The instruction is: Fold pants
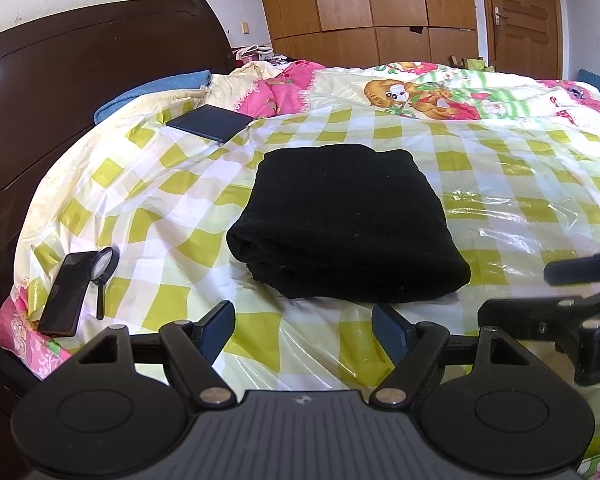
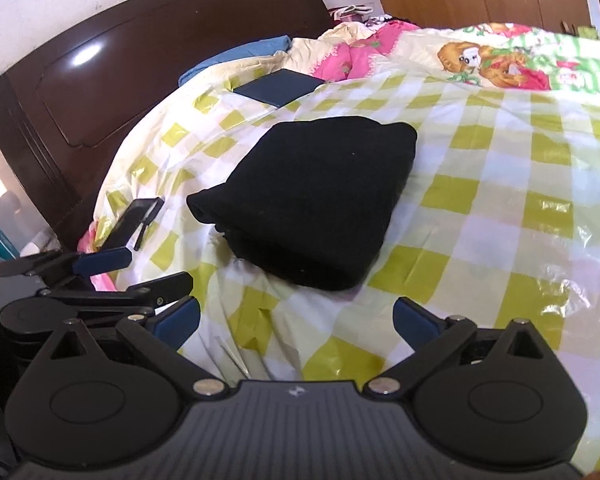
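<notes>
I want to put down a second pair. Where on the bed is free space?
The checkered sheet is bare right of the folded black pants, up to the cartoon quilt. The left side is crowded: phone, magnifying glass, dark notebook.

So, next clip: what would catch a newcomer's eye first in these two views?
The black pants, folded into a compact bundle, sit mid-bed on the glossy yellow-checked plastic cover. Both grippers hover open and empty at the near edge, the left gripper and the right gripper, neither touching the cloth. Off to the left lie a dark phone beside a magnifying glass, near the dark wooden headboard.
</notes>
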`<state>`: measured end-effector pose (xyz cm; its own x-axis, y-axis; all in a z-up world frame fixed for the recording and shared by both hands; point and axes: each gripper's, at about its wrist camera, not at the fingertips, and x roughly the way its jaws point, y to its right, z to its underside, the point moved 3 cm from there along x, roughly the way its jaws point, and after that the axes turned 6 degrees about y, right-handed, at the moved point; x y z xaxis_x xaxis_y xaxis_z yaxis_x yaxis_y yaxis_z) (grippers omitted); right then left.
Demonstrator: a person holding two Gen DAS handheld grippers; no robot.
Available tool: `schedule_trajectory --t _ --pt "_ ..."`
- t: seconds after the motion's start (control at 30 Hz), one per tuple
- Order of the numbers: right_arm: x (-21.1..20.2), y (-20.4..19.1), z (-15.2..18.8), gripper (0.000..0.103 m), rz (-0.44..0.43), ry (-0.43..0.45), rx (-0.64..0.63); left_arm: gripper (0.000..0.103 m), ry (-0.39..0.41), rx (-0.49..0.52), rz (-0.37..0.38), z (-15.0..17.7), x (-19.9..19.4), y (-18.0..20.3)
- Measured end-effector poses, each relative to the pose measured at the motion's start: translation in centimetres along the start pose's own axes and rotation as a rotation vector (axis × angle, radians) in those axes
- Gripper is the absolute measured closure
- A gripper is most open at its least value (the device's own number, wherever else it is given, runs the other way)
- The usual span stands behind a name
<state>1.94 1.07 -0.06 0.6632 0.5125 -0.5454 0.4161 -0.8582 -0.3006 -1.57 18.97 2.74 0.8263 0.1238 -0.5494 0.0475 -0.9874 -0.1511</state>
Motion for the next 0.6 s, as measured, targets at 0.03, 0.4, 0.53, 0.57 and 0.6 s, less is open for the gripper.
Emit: schedule_trajectory --t 0.03,0.4,0.53,0.57,0.6 --pt "-0.14 -0.09 -0.10 0.001 0.009 0.008 -0.008 0.015 -0.001 0.001 0.001 0.02 0.00 -0.02" --pt "-0.60 0.12 -0.71 0.001 0.060 0.023 -0.011 0.007 0.035 0.006 -0.010 -0.37 -0.49 0.15" --pt "-0.53 0.25 -0.72 0.001 0.058 0.016 -0.004 0.002 0.044 0.002 -0.011 -0.42 -0.56 0.12" --pt "-0.47 0.26 -0.68 0.001 0.058 0.012 -0.004 0.002 0.044 0.000 -0.010 -0.40 -0.56 0.12" --pt "-0.45 0.23 -0.62 0.001 0.057 0.010 -0.004 0.002 0.043 -0.002 -0.011 -0.40 -0.54 0.10"
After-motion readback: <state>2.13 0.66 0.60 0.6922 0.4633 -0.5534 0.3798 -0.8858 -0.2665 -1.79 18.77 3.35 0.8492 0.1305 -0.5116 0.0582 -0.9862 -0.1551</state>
